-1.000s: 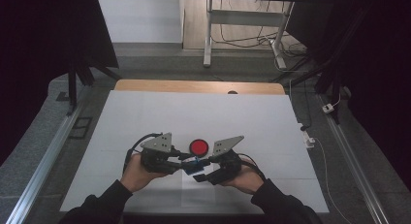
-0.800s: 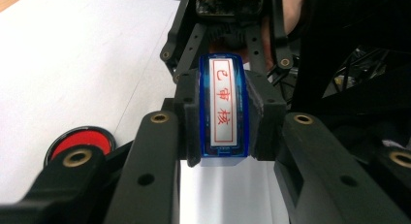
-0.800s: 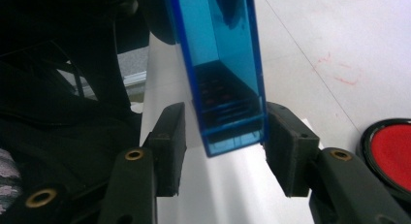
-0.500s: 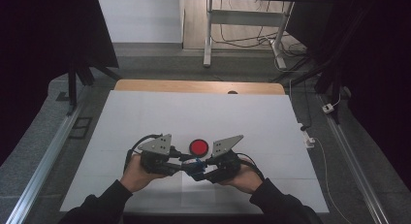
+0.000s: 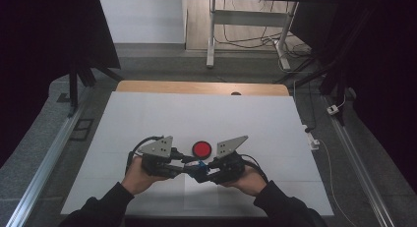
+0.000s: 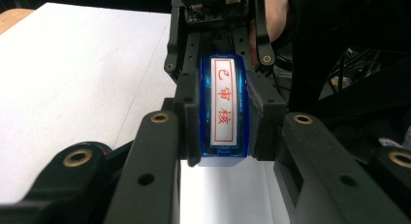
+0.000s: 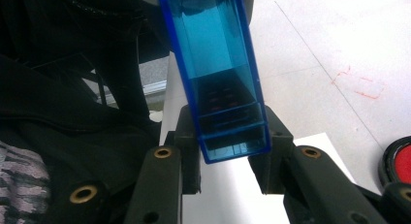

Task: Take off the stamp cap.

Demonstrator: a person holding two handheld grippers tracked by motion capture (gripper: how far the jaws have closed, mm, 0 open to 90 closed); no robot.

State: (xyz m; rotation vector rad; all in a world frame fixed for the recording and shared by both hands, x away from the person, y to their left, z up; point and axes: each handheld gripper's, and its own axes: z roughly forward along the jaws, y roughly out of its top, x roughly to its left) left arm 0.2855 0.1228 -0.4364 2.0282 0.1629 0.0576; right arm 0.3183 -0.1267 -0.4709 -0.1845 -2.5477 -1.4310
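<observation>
Tools, left [image 5: 183, 164] and right [image 5: 205, 172], face inward, both gripping blue stamp [image 5: 195, 166].

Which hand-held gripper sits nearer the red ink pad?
The right hand-held gripper: the round red ink pad lies just beyond it, showing at its own view's edge; the left hand-held gripper sits farther.

Three red characters, 已审核, are printed in a red frame on the white face of the blue stamp [image 6: 224, 112], read lengthwise.
</observation>
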